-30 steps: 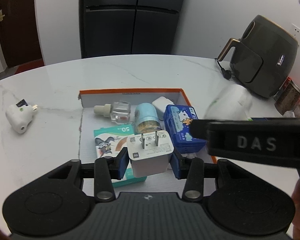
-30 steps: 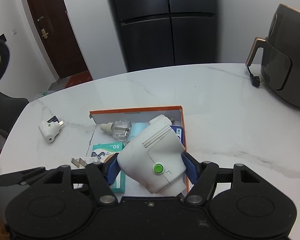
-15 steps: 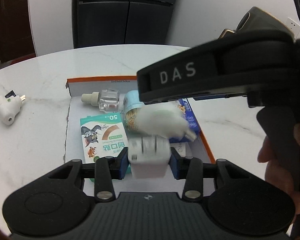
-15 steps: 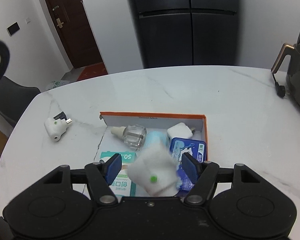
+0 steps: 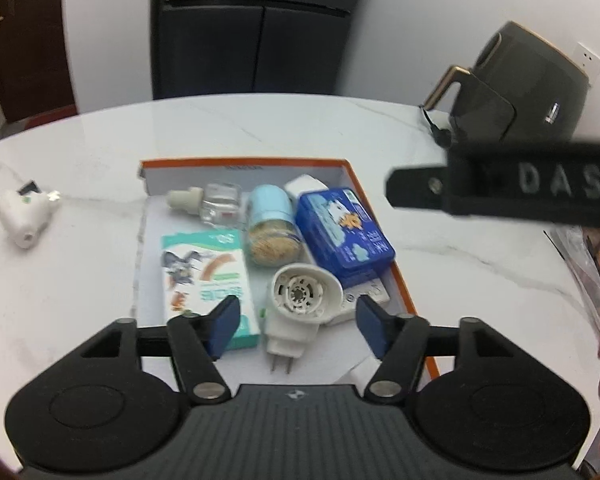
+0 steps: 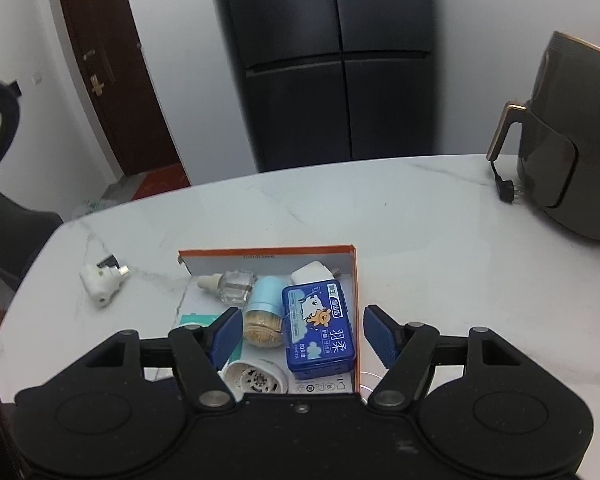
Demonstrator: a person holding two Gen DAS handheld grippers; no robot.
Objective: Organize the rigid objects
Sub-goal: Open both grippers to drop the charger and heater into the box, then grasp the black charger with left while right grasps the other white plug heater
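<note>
An orange-rimmed box on the marble table holds a clear bottle, a blue-capped toothpick jar, a blue tin and a plaster pack. A white plug-in device lies in the box's near end, prongs toward me. A white charger lies partly under it. My left gripper has its jaws opening; the device sits between the pads, untouched. My right gripper hovers above the box, jaws opening, gripping nothing.
A second white plug-in device lies on the table left of the box. A dark air fryer with its cord stands at the back right. A black fridge, a brown door and a dark chair lie beyond the table.
The left gripper opened and let go of the white charger, which now lies in the box. The right gripper dropped the white plug-in device into the box and drew back upward.
</note>
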